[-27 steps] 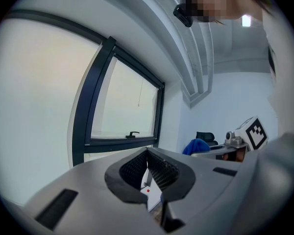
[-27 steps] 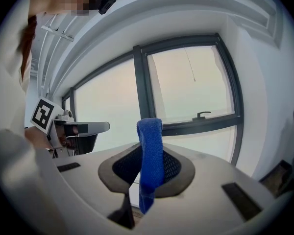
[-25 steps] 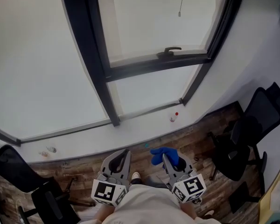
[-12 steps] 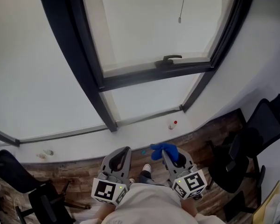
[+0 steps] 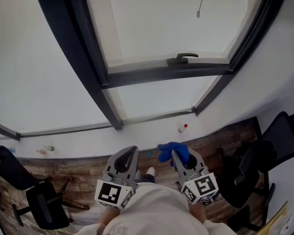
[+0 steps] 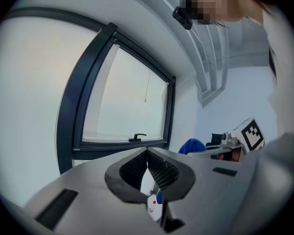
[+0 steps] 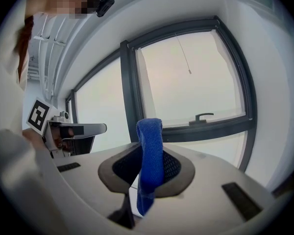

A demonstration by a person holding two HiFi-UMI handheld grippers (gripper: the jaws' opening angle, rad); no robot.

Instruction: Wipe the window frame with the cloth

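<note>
right gripper (image 5: 176,156) jaws clamped on cloth (image 5: 170,149), left gripper (image 5: 133,152) jaws together, both clear of window frame (image 5: 161,75)

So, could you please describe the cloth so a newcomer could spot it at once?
Below the big dark-framed window, the person holds two grippers. The cloth is pinched in the right gripper: bright blue, while the left gripper holds nothing.

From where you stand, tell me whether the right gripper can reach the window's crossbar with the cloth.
Probably yes, with a forward reach: the right gripper, shut on the blue cloth, is held low, short of the crossbar, and only the sill lies between.
</note>
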